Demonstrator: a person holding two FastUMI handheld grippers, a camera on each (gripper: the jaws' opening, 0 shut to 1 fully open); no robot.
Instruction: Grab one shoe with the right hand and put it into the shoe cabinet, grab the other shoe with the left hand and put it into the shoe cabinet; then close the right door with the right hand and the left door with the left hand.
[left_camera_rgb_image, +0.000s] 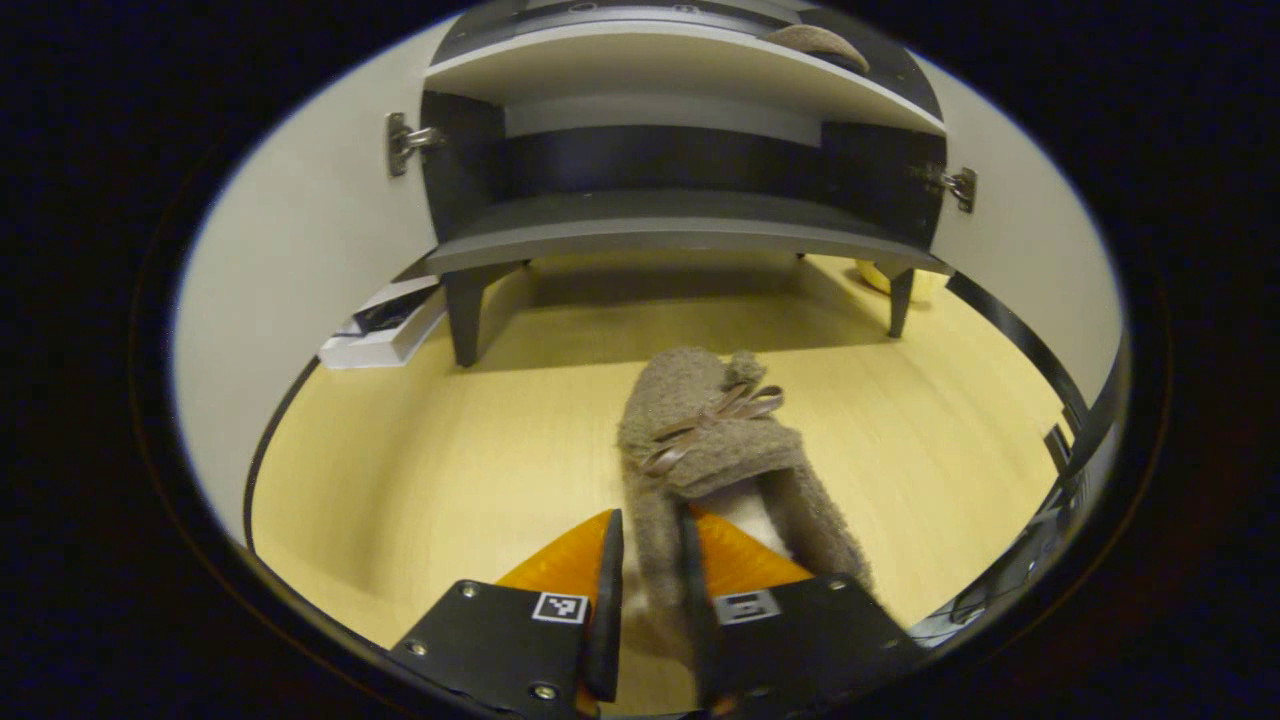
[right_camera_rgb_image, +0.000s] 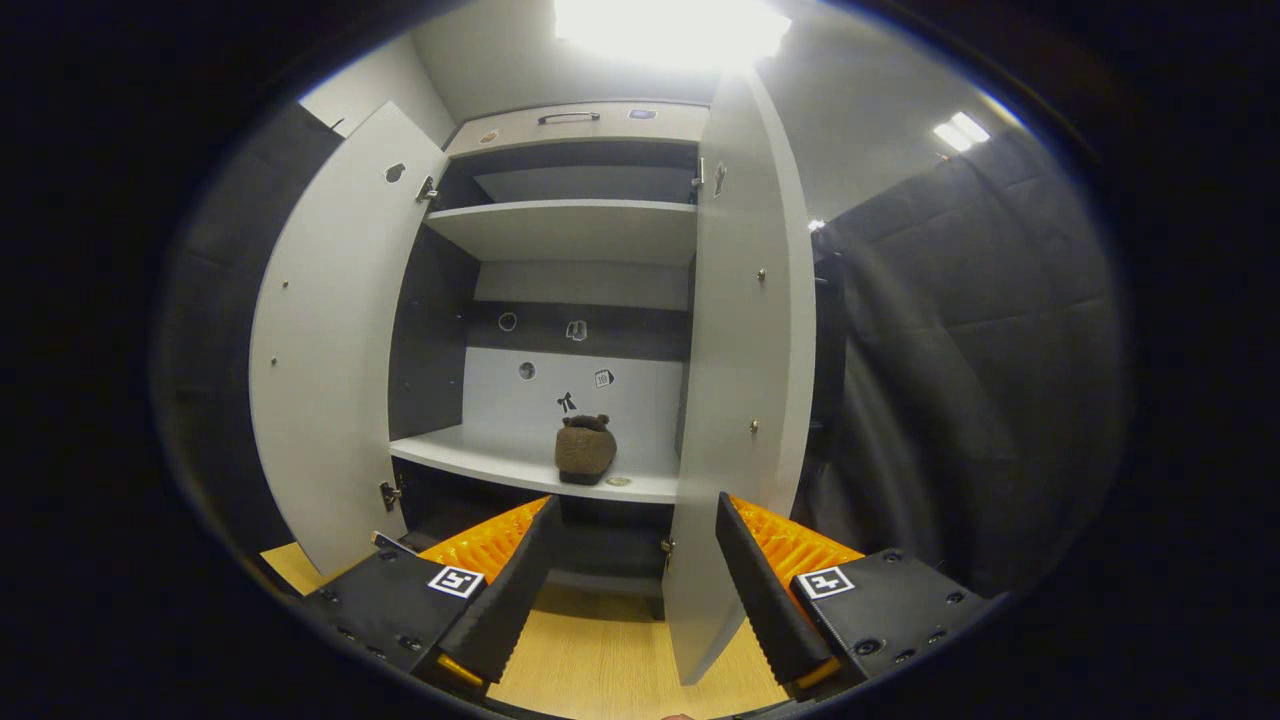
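I am looking into the shoe cabinet (right_camera_rgb_image: 575, 300) through the right gripper view: both doors are standing open, and one fuzzy shoe (right_camera_rgb_image: 585, 450) is sitting on the middle shelf (right_camera_rgb_image: 480, 455). My right gripper (right_camera_rgb_image: 632, 570) is hanging released in front of it, fingers wide apart, with the right door's (right_camera_rgb_image: 740, 400) edge between them. In the left gripper view, the left gripper (left_camera_rgb_image: 648, 580) is clenching the heel side of the other shoe (left_camera_rgb_image: 700, 430), which is lying on the wooden floor (left_camera_rgb_image: 420, 470) before the cabinet's legs, near a white box (left_camera_rgb_image: 385, 330).
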